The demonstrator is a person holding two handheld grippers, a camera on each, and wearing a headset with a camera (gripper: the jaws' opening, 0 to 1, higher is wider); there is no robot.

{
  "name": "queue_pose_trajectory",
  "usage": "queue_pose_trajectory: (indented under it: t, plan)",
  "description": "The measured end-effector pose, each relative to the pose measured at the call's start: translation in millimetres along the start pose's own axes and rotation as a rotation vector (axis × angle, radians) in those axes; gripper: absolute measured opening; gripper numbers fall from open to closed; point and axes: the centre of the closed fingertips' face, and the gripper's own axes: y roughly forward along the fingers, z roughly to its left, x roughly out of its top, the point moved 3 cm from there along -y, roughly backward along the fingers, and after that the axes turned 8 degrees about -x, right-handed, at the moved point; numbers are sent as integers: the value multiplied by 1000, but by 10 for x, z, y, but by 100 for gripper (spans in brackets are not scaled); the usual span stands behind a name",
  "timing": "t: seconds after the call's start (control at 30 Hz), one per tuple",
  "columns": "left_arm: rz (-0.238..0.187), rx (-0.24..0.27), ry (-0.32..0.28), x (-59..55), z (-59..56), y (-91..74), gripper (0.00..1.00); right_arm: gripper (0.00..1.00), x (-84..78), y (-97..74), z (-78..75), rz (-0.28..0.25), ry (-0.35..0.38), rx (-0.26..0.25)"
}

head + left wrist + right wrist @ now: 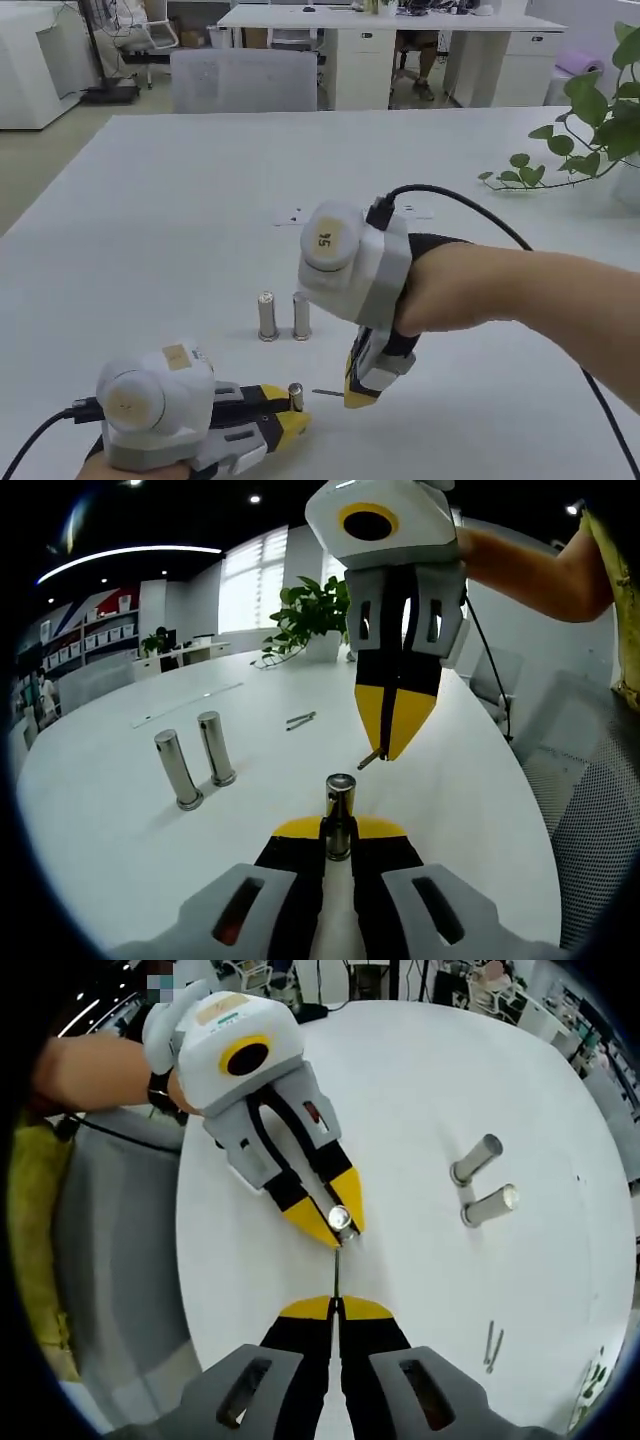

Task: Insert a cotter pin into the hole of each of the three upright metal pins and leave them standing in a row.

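Head view, items listed by size.

1. Table (pixel 200 190): white, broad, bears all the work.
2. Right gripper (pixel 352 398): near centre, tips angled down and to the left. Jaws pressed together, pinching a cotter pin.
3. Left gripper (pixel 290 412): near left corner, lying low over the table. Jaws closed on one metal pin, as the left gripper view shows plainly.
4. Standing metal pins, two: one (pixel 267 315) and its neighbour (pixel 301 314), upright, just beside each other at mid-table, well apart from both grippers. No cotter pin is seen in either.
5. Held metal pin (pixel 295 396): gripped by its lower half, top end free, at the near left.
6. Held cotter pin (pixel 327 393): level, pointing left at the held metal pin. Its tip is just beside the pin's top. Whether it has entered the hole cannot be told.
7. Spare cotter pins (pixel 300 720): loose on the table, beyond the standing pair.

Progress, as a judgement: first insertion under way, none finished. Left to do: seat this cotter pin, stand the pin with the other two, then fit those two from the spares.
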Motion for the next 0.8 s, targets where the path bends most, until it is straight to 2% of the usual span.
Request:
queue_pose_trajectory:
  t: [0.8]
  plan:
    - [-5, 25, -2, -11, -8, 5, 7, 2, 67, 75, 9, 7, 11, 15]
